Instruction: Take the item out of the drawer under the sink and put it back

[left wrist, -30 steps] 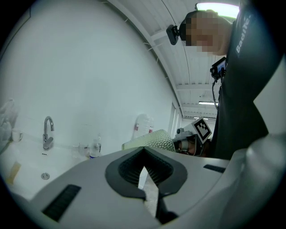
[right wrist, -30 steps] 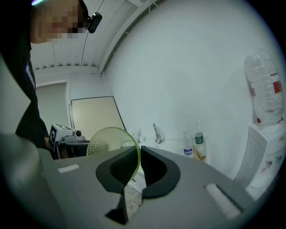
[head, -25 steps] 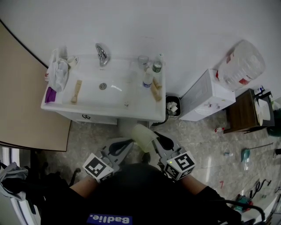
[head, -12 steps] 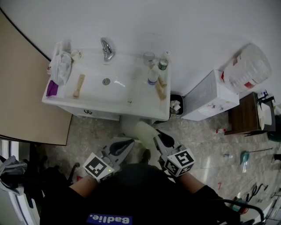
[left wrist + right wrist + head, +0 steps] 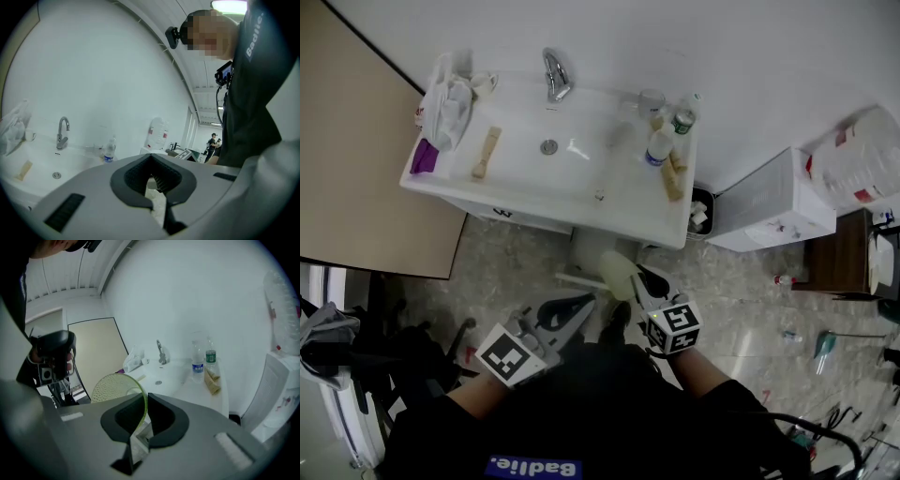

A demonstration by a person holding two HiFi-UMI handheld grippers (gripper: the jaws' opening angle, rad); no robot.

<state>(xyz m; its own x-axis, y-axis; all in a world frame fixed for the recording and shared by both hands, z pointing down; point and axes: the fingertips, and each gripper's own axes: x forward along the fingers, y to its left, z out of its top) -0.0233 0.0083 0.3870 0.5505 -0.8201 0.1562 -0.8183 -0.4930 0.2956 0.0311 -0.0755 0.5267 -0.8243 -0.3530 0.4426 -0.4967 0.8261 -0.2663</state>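
The right hand-held gripper [image 5: 630,277] pinches the pale green cup [image 5: 614,272] by its rim. The drawer front [image 5: 502,212] under the sink [image 5: 581,211] lies at 11 o'clock — nearer the closed, empty left hand-held gripper [image 5: 581,305].

Head view, clock positions taken from frame centre.
- Chrome tap [image 5: 554,73] at 12.
- Crumpled white plastic bag [image 5: 450,94] at 11, with a purple scrap [image 5: 423,157] just below it and a wooden brush [image 5: 486,153] lying flat nearby.
- Two upright bottles at 1: blue-label bottle [image 5: 657,147] and green-cap bottle [image 5: 682,120].
- Small black bin [image 5: 700,208] at 2, on the floor.
- White box [image 5: 773,202] and clear water jug [image 5: 861,169] further out.
- Brown table [image 5: 844,253] at 3.
- Beige panel [image 5: 366,169] at 10.
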